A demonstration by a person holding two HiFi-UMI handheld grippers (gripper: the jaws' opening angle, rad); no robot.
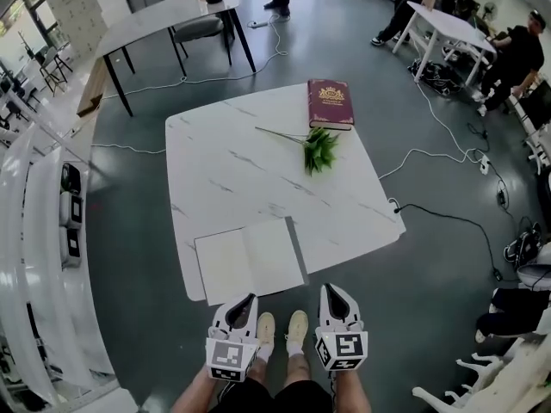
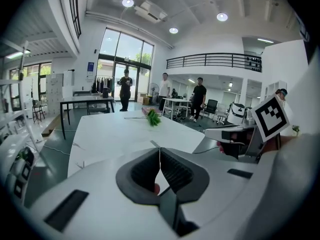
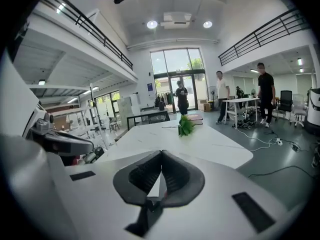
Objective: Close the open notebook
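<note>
White paper, the open notebook [image 1: 250, 262] lay flat at the near edge of the white marbled desk [image 1: 258, 162]. It looked light and floppy, probably best lifted at an outer cover edge. The left hand-held gripper [image 1: 248, 299] and the right hand-held gripper [image 1: 332, 291] had their jaws together, empty.

The person is holding the left gripper [image 1: 248, 301] and the right gripper [image 1: 331, 291] side by side, low in front of the body, both pointing forward and slightly down. The left fingers [image 2: 176, 173] are pressing together on nothing, and the right fingers [image 3: 175, 176] are doing likewise. Bare forearms [image 1: 194, 396] are showing behind the marker cubes.
</note>
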